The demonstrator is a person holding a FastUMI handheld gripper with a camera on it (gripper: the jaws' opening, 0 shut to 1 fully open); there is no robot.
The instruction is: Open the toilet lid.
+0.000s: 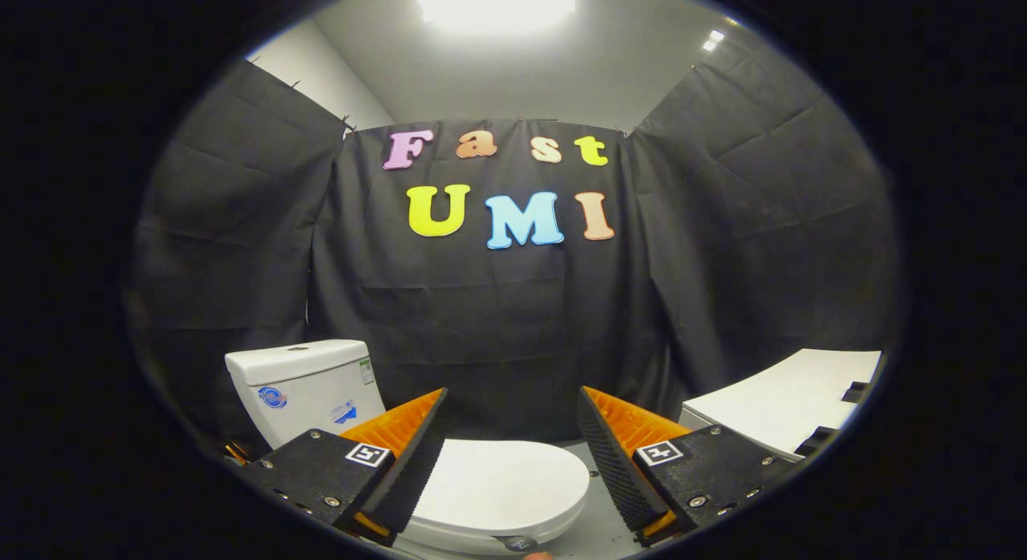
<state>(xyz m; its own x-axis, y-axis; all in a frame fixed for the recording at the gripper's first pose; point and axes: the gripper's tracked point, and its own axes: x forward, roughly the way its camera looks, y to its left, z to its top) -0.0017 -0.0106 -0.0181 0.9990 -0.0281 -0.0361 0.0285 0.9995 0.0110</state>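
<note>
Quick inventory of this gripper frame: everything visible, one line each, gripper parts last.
toilet lid: 1, white, down and closed, between and just beyond the fingers
toilet tank: 1, white with small stickers, behind the lid, beyond one finger
white counter: 1, white with dark fittings at its near edge, beyond the other finger
black cloth wall: dark drapes behind the toilet and on both sides
ceiling light: 1, bright white, overhead; a smaller light off to one side
gripper: 1, open, fingers apart above the closed lid, touching nothing
fingers: 2, ridged inner pads, a square marker on each mount
</note>
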